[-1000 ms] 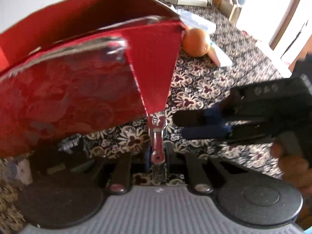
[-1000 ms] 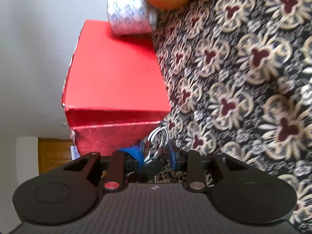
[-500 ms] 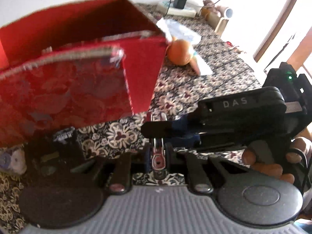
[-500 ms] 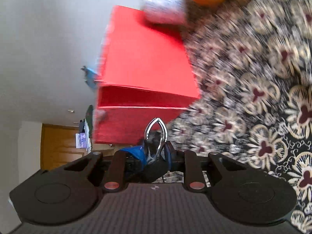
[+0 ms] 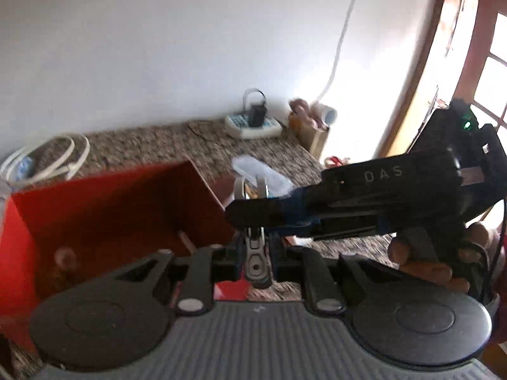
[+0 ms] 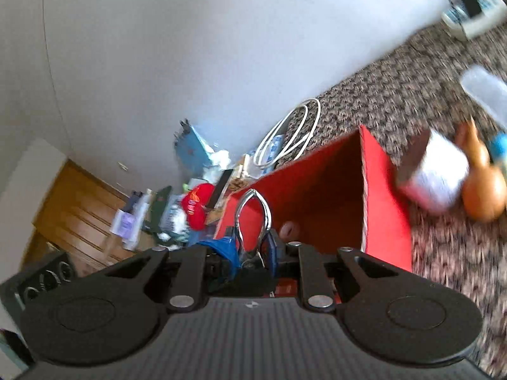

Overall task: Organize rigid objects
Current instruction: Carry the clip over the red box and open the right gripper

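Observation:
A red open-topped box [image 5: 104, 209] stands on the patterned tablecloth; it also shows in the right wrist view [image 6: 320, 196]. My left gripper [image 5: 255, 247] is shut on a silver metal tool [image 5: 256, 256], held above the box's right edge. My right gripper [image 6: 253, 247] is shut on a silver pincer-like tool [image 6: 253, 218] and is held over the box opening. In the left wrist view the right gripper [image 5: 253, 218] crosses just in front of my left fingers. A small round object [image 6: 290, 229] lies inside the box.
A white cup [image 6: 434, 174] and an orange fruit [image 6: 481, 190] lie right of the box. A coiled white cable [image 5: 47, 158] lies behind it. A power strip with a charger [image 5: 253, 123] sits by the wall. Clutter [image 6: 190, 209] lies beyond the table's left edge.
Both grippers have risen and tilted up, so the box now sits below them with its opening in view. The right gripper has moved closer, across the left gripper's fingers.

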{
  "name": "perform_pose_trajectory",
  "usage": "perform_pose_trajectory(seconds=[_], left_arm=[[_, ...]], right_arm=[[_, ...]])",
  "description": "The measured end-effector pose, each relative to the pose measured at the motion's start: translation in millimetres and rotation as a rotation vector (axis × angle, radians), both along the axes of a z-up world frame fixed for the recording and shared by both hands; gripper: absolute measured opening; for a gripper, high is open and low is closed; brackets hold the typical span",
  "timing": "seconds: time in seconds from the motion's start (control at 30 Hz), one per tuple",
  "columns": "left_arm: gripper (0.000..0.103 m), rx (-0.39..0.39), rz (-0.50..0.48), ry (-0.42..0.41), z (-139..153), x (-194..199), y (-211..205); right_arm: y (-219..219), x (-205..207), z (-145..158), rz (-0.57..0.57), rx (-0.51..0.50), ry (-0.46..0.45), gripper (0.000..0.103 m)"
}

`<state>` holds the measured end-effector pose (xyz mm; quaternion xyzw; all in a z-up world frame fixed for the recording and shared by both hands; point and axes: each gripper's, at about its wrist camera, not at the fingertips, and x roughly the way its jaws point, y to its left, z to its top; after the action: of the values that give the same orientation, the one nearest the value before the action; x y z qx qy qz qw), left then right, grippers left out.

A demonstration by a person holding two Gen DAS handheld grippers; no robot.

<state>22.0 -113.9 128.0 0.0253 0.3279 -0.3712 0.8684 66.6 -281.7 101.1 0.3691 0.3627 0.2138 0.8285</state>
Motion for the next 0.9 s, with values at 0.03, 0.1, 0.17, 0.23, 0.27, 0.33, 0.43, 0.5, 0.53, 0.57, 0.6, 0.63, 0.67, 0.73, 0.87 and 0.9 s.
perform_pose_trajectory(seconds=[0.03, 0.1, 0.17, 0.23, 0.27, 0.33, 0.43, 0.5, 0.53, 0.57, 0.6, 0.63, 0.67, 0.73, 0.87, 0.9], left_arm=[[0.017, 0.004, 0.008, -0.006, 2, 9, 1], [0.026, 0.02, 0.013, -0.006, 1, 24, 4], [0.041, 0.045, 0.005, 0.008, -5, 39, 5], [0.046, 0.081, 0.001, 0.027, -14, 52, 4], [0.047, 0.104, -0.002, 0.039, -20, 58, 3], [0.049, 0.148, -0.006, 0.059, -31, 67, 3], [0.05, 0.203, -0.01, 0.095, -48, 76, 5], [0.051, 0.22, -0.014, 0.125, -57, 81, 11], [0.052, 0.222, -0.014, 0.132, -60, 82, 15], [0.053, 0.218, -0.009, 0.131, -60, 83, 20], [0.053, 0.212, -0.012, 0.135, -61, 83, 25], [0.054, 0.203, -0.011, 0.138, -61, 84, 30], [0.055, 0.194, -0.009, 0.141, -61, 85, 35], [0.055, 0.192, 0.001, 0.136, -61, 86, 44], [0.056, 0.188, 0.03, 0.136, -64, 88, 64], [0.056, 0.189, 0.041, 0.136, -64, 88, 69]], right_arm=[[5, 13, 1, 0.015, -0.024, 0.015, 0.001], [14, 28, 0, 0.049, -0.105, 0.071, 0.0], [19, 40, -5, 0.079, -0.165, 0.113, 0.0], [21, 51, -15, 0.12, -0.234, 0.161, 0.0], [27, 58, -21, 0.138, -0.268, 0.181, 0.0], [37, 69, -32, 0.181, -0.342, 0.225, 0.0], [53, 82, -46, 0.225, -0.472, 0.289, 0.0], [64, 91, -55, 0.262, -0.554, 0.328, 0.0], [67, 93, -58, 0.283, -0.594, 0.341, 0.0], [75, 98, -63, 0.303, -0.645, 0.356, 0.0], [79, 100, -66, 0.319, -0.686, 0.369, 0.0], [85, 104, -70, 0.331, -0.725, 0.381, 0.0], [89, 107, -73, 0.343, -0.764, 0.398, 0.0], [92, 113, -84, 0.357, -0.815, 0.438, 0.0], [99, 120, -100, 0.373, -0.883, 0.493, 0.001], [101, 121, -103, 0.376, -0.9, 0.499, 0.001]])
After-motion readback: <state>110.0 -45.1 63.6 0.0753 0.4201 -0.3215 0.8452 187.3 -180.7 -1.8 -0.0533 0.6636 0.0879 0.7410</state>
